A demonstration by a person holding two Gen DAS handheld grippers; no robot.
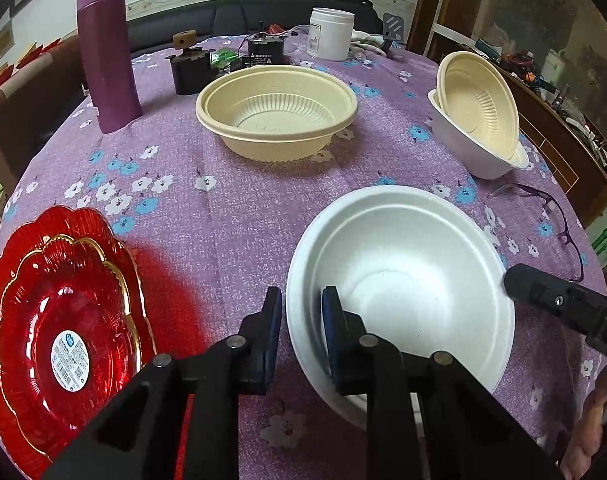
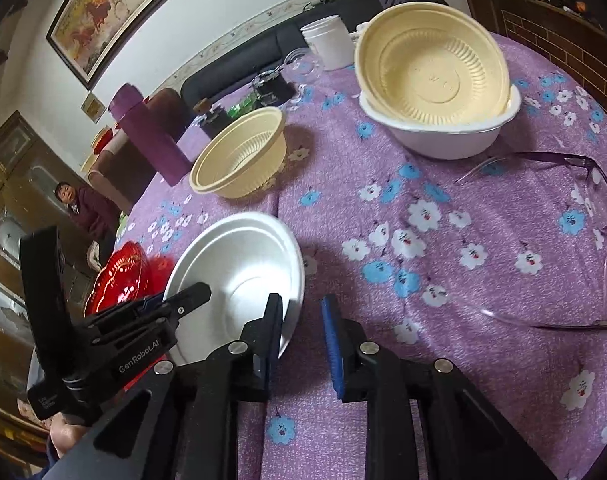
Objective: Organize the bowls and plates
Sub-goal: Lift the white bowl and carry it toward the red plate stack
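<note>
1. A purple floral cloth is covering the round tabletop [image 1: 231, 216].
2. A dark sofa [image 1: 231, 16] is running along the tabletop's far edge, beneath a pale wall [image 2: 231, 4] carrying a patterned border strip.
3. A framed painting [image 2: 103, 8] is hanging high on that wall.
4. A wooden cabinet [image 1: 559, 128] is standing past the tabletop's right edge, cluttered on top.
5. A brown chair [image 1: 27, 84] is sitting beyond the left edge.
6. A person [image 2: 85, 208] is standing beyond that edge, before glass-fronted wooden cupboards [image 2: 11, 184].

table [image 1: 231, 216] | purple floral cloth | bowls [image 1: 277, 114], red plates [image 1: 59, 328], bottle [image 1: 107, 52], glasses [image 2: 563, 240]
</note>
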